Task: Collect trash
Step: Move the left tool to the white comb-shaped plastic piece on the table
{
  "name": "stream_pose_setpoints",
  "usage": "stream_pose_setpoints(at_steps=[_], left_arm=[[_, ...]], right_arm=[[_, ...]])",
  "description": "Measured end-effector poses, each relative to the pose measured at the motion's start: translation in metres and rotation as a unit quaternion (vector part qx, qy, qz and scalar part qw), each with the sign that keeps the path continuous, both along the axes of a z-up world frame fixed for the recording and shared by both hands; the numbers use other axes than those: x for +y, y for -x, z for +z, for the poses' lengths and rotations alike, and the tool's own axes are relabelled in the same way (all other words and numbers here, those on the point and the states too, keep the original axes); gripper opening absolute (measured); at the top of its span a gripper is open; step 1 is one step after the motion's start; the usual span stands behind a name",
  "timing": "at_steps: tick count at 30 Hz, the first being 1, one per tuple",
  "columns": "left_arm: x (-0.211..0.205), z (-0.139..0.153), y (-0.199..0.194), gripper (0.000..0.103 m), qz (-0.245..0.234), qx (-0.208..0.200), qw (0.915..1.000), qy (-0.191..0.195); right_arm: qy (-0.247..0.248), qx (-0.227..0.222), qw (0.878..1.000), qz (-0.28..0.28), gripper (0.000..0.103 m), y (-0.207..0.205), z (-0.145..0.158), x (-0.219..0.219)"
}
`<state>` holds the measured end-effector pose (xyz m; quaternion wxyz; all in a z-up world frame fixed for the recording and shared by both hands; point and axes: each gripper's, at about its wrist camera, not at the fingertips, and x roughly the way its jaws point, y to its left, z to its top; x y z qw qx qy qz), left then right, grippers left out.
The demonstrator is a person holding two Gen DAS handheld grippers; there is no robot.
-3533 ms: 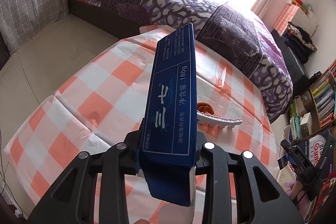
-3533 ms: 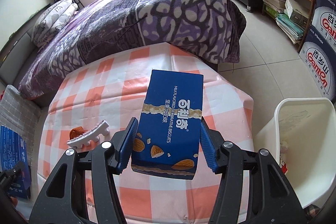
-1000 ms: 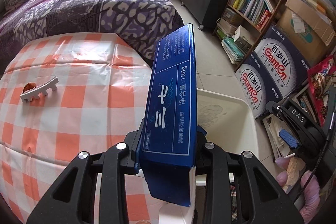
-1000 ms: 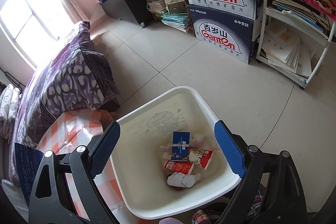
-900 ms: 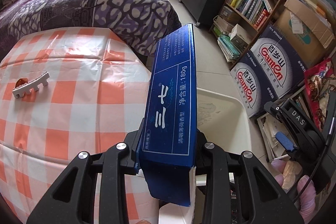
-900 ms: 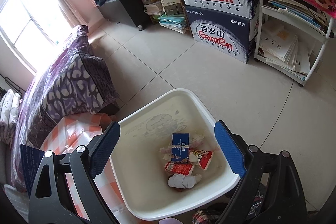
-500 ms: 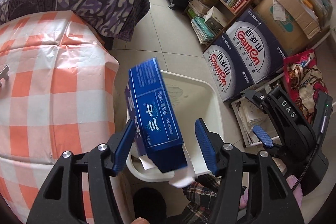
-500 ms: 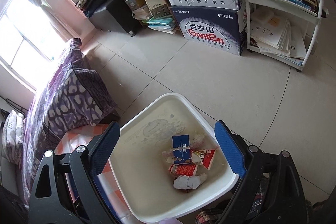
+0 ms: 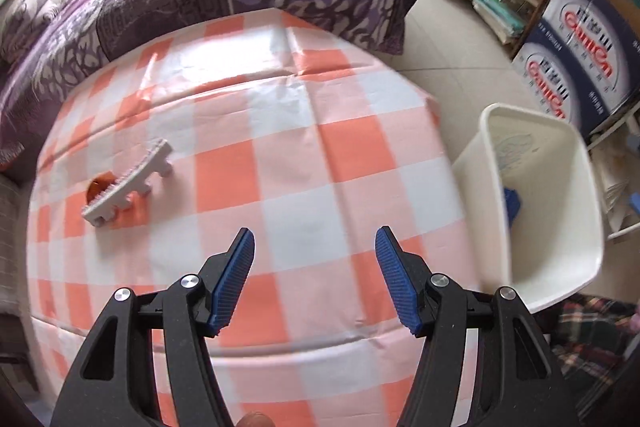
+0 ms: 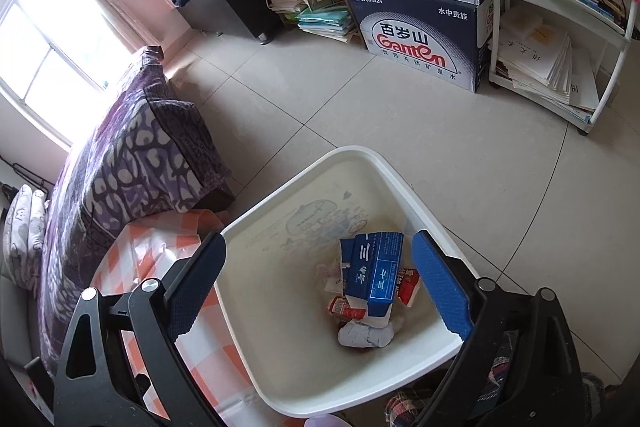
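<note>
The left claw point(image 9: 315, 251) has just been opening; its blue pads stand apart with nothing between them, above the bench with the orange-and-white checked cloth point(image 9: 344, 143). The right claw point(image 10: 320, 283) is wide and empty over the white plastic trash bin point(image 10: 280, 355). The dark blue cardboard box point(image 10: 376, 275) lies inside this bin on crumpled wrappers point(image 10: 366, 333), and a white toothed plastic piece point(image 9: 128, 185) rests on the bench.

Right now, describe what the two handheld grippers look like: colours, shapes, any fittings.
Both match. The left gripper has black plastic arms with triangular cutouts, round silver pivot screws, and two blue ribbed finger pads. The right gripper has the same black frame and silver screws, with blue finely textured pads. No cables or markings show. Plaid fabric shows below.
</note>
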<state>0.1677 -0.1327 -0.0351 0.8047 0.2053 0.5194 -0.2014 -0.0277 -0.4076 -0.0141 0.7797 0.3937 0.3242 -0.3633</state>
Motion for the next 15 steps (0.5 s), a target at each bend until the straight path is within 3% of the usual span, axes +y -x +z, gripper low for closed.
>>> stream_pose_setpoints(at_steps=[2,4,10,13,15], left_arm=[[0.018,-0.004,-0.019,0.062,-0.006,-0.031,0.9982,-0.050],[0.034,-0.008,-0.041,0.062,-0.004,-0.035,0.9964,-0.077],[0.054,-0.029,-0.089,0.061,-0.018,-0.029,0.9899,-0.137],[0.057,-0.046,-0.100,0.054,-0.039,-0.030,0.9845,-0.168],[0.061,-0.052,-0.106,0.049,-0.047,-0.029,0.9856,-0.160]], right_arm=[[-0.003,0.004,1.000,0.009,0.090,-0.006,-0.002,0.004],[-0.004,0.009,1.000,0.020,0.090,-0.012,-0.003,0.009],[0.008,0.029,0.997,0.069,0.090,-0.035,-0.004,0.030],[0.019,0.038,0.995,0.093,0.090,-0.045,-0.003,0.041],[0.025,0.042,0.993,0.109,0.090,-0.052,-0.004,0.049]])
